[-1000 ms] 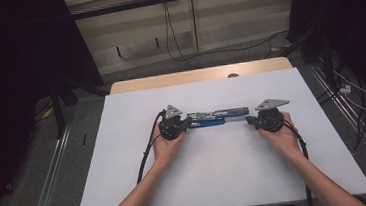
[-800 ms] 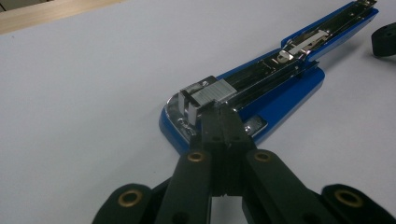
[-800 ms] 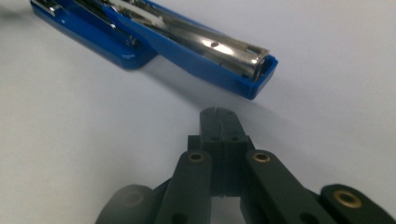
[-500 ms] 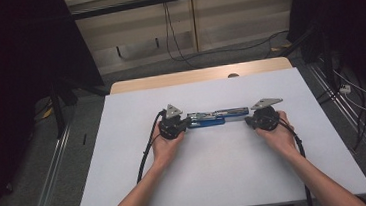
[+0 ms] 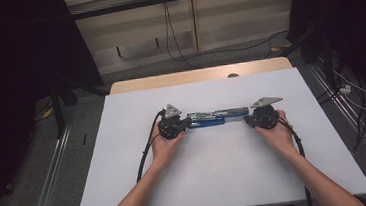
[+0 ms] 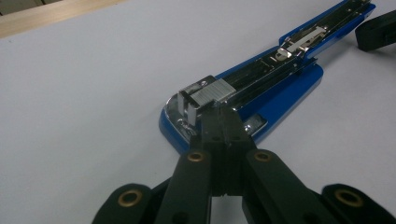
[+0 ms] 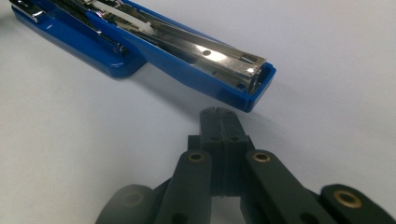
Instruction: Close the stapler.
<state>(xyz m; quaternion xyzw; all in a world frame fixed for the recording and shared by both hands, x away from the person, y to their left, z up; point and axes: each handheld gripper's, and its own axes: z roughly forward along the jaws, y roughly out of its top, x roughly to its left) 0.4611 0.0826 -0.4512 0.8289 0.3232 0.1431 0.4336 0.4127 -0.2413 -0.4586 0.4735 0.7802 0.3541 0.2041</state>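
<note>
Steadying an opened stapler point(image 5: 217, 117) on the bench point(image 5: 228, 179).
Left tongs point(image 6: 219, 122) were closed against its base; right tongs point(image 7: 219, 122), closed, were kept just clear.

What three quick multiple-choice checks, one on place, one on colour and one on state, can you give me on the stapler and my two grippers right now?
1. Where does the stapler lie?
A. between the left gripper and the right gripper
B. off the white sheet
C. by the table's far edge

2. What colour is the stapler's plastic body?
A. red
B. blue
C. green

3. How does the stapler stand?
A. snapped closed
B. swung open flat, metal staple channel showing
C. lifted off the table

Answers:
1 A: the high view shows it stretched between the two grippers on the white sheet.
2 B: both gripper views show blue plastic on base and arm.
3 B: the left gripper view shows base and arm laid out end to end, with the channel bare.
</note>
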